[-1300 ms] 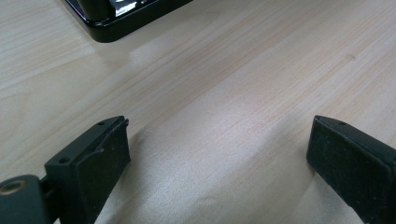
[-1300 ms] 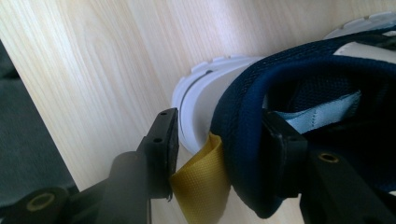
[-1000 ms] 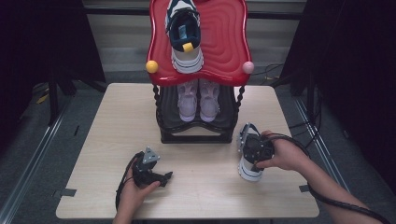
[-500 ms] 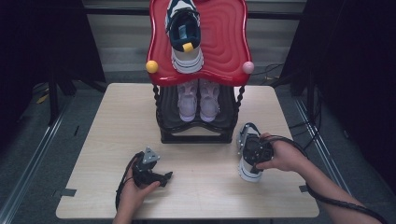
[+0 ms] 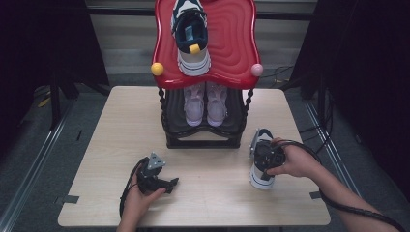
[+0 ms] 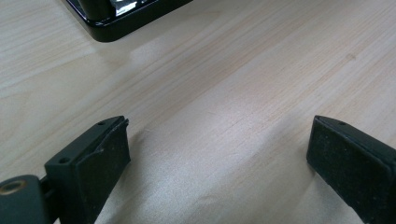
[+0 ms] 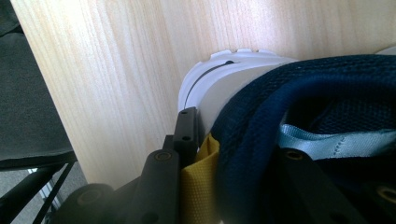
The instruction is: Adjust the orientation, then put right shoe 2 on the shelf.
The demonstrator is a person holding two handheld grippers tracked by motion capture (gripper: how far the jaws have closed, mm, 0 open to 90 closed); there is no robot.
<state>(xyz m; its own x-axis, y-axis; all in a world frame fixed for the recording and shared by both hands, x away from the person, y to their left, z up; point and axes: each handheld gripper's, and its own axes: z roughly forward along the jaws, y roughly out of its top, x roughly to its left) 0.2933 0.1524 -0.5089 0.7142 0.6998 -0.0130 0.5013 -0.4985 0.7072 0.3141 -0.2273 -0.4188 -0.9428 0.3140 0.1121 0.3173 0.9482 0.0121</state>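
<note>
A navy and white sneaker [image 5: 260, 178] stands on the table [image 5: 121, 125] at the right, in front of the rack. My right gripper [image 5: 265, 155] sits on its heel end. In the right gripper view the jaws have just been closing on the navy heel collar [image 7: 261, 107], one outside by the yellow pull tab [image 7: 198, 182] and one inside the shoe. My right gripper [image 7: 238, 154] is shut on the sneaker. My left gripper [image 5: 170, 183] rests on the table at the front left. Its jaws [image 6: 217, 154] stand wide open over bare wood.
A black shoe rack [image 5: 203, 141] with a red wavy top [image 5: 232, 43] stands mid-table. A matching navy sneaker [image 5: 191, 34] lies on the top and a pink pair [image 5: 205, 104] on the lower shelf. Its black base corner [image 6: 116, 23] lies ahead of my left gripper.
</note>
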